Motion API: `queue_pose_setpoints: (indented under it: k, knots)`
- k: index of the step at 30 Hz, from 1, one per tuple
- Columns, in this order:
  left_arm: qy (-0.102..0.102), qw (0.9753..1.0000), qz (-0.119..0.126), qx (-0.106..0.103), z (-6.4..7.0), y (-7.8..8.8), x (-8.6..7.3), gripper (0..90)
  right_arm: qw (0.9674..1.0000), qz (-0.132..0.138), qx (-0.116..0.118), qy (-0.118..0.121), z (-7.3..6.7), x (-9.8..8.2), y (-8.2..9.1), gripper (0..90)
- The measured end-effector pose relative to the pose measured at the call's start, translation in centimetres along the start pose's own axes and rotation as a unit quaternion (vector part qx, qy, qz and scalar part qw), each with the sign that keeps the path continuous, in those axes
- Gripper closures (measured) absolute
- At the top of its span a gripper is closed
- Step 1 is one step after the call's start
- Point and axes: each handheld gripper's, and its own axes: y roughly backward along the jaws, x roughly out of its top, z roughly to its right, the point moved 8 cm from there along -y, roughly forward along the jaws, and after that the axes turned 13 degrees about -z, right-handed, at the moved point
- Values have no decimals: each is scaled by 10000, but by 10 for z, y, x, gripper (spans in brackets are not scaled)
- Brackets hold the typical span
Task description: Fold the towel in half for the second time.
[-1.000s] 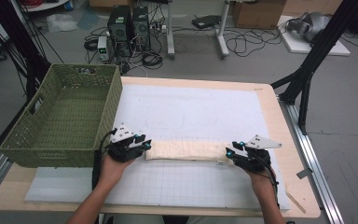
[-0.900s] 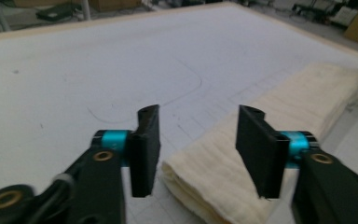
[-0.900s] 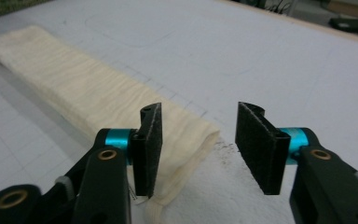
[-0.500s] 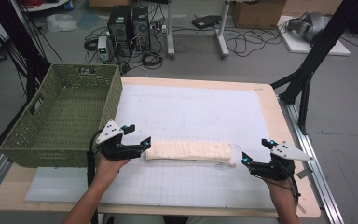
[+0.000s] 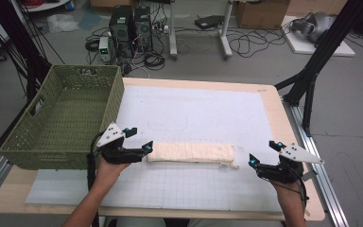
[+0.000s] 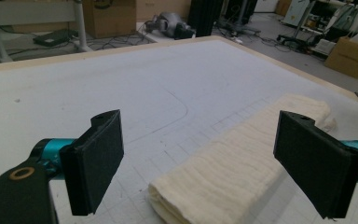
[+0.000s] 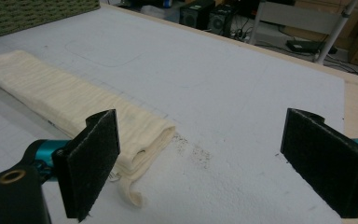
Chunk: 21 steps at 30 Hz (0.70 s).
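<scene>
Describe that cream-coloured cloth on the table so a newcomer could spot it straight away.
Start at the green woven basket on the table's left side. Just right of its near corner, on the white gridded mat, lies a folded towel, a long narrow strip stretching between the open left claw and the open right claw. It is the one soft, cream thing there, with a loose corner at its right end.

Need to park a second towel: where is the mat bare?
Bare mat lies beyond the folded towel, between the basket and the table's right edge. The near strip is narrow. Crowded: the left gripper at the towel's end by the basket.
</scene>
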Motion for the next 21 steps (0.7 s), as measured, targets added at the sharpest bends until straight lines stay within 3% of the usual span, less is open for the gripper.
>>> queue_pose_setpoints:
  k: [21]
  knots:
    - [50,9999,-62,76,-4,-1,0,173,10000,58,-7,-76,3,0,4,109]
